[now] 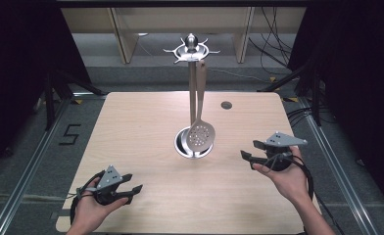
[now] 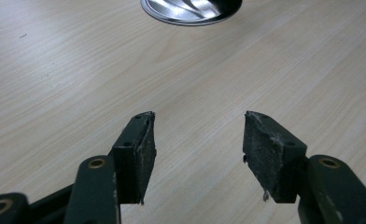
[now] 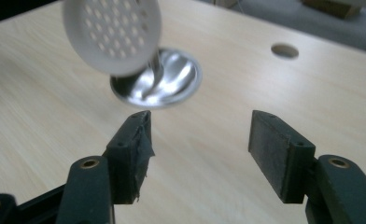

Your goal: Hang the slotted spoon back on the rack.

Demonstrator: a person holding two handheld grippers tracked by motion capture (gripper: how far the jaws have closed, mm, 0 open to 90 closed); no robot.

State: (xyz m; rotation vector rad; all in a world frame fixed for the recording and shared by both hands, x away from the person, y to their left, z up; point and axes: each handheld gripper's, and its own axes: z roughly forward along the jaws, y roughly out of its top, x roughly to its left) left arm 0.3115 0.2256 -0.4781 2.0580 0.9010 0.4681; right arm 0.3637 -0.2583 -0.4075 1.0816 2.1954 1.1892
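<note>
A metal rack [image 1: 192, 93] stands near the middle of the wooden table [image 1: 146, 122], its round base [image 1: 181, 147] resting on the tabletop and its upright post rising to a ring of hooks [image 1: 192, 49] at the top. A slotted spoon [image 1: 200, 131] hangs from the hooks with its long axis vertical, handle up and perforated round head down, the head in front of the base.

The left gripper [image 1: 132, 190] is held in the person's left hand [image 1: 89, 210], nearer the person than the base and to its left, well apart from it. In the left gripper view its jaws stand wide apart with nothing between them, over bare tabletop, and the rim of the base [image 2: 190, 11] lies ahead.

The right gripper [image 1: 249, 152] is held in the right hand [image 1: 288, 178] to the right of the base, pointing toward it. In the right gripper view [image 3: 200, 135] its jaws are likewise spread wide and hold nothing; the spoon head [image 3: 111, 35] hangs ahead and to the left, apart from the jaws, with the base [image 3: 172, 79] behind it.

A small round hole [image 1: 226, 105] in the tabletop lies beyond the base and to its right. Nothing stands between either gripper and the rack.
</note>
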